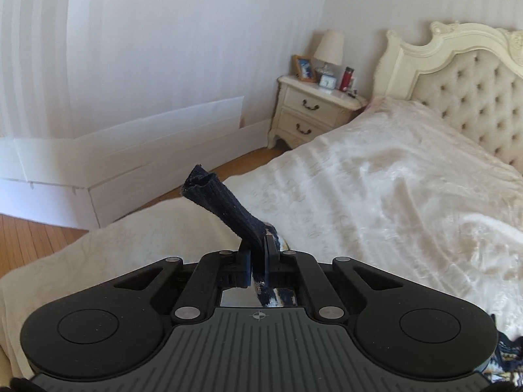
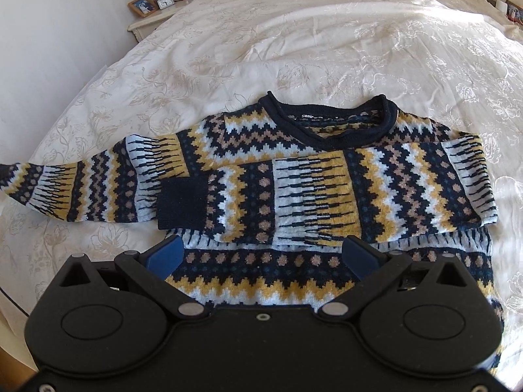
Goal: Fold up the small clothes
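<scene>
The navy, mustard, white and tan zigzag-patterned knitted sweater [image 2: 313,176] lies flat on the cream embroidered bedspread [image 2: 327,32], front up. I judge it thick, soft and floppy, fairly heavy for a small garment, grippy rather than slick; it will sag wherever I lift it, so ribbed edges, cuffs and hem are the best places to pinch.

Its body runs collar to hem, with the dark navy rolled neckline [image 2: 333,121] pointing away from me toward the headboard and the hem nearest my right gripper. One sleeve is folded across the chest, its navy cuff [image 2: 181,201] resting left of centre. The other sleeve [image 2: 75,183] stretches out sideways toward the left edge of the bed, so the long axis now runs crosswise.

My left gripper [image 1: 260,245] has its jaws pressed together on a dark navy ribbed cuff [image 1: 222,199], which stands up limply past the fingers. My right gripper [image 2: 261,254] hovers over the lower body, jaws spread wide, holding nothing.
</scene>
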Demonstrator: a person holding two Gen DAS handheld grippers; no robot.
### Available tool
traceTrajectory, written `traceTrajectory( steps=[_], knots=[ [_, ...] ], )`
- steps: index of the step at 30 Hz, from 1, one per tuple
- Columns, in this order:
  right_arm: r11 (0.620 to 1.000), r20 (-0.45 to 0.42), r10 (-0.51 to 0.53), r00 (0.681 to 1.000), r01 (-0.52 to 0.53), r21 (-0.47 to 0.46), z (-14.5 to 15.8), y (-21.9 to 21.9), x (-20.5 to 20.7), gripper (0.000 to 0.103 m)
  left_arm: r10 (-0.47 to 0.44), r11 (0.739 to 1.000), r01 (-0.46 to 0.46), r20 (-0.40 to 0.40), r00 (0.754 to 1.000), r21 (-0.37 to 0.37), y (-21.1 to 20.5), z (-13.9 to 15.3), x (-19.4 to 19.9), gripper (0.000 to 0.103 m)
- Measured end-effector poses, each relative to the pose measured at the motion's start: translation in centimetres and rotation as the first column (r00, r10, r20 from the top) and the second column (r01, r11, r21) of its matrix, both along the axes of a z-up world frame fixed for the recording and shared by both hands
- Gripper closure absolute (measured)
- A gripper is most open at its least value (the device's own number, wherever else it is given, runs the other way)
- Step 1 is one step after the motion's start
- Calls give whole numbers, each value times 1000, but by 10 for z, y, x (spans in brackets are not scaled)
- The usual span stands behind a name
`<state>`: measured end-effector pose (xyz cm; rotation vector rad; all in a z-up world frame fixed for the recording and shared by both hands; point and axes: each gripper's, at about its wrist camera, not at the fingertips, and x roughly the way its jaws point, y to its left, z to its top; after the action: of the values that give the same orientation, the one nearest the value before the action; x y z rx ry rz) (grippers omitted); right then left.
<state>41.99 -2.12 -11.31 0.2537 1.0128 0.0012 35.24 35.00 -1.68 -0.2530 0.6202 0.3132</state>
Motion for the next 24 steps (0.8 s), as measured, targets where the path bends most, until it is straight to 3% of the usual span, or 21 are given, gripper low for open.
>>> traceTrajectory(
  steps=[8,14,19,21,24],
  knots=[
    [998,21,35,999,-36,46,2,-23,-9,1,-168,985,156,175,970,78,-81,83,-21,97],
    [997,43,13,999,-16,72,8,-55,-23,1,-310,950,302,281,908,75,-157,115,-21,97],
    [995,53,-9,999,4,98,12,-88,-33,1,-425,904,424,249,870,58,-221,96,-7,96],
    [994,68,-5,998,-3,111,15,-98,-36,1,-439,896,442,219,871,35,-238,79,-8,96],
    [991,79,6,997,-16,134,17,-106,-35,1,-454,891,449,129,882,68,-254,51,-15,95]
  ],
)
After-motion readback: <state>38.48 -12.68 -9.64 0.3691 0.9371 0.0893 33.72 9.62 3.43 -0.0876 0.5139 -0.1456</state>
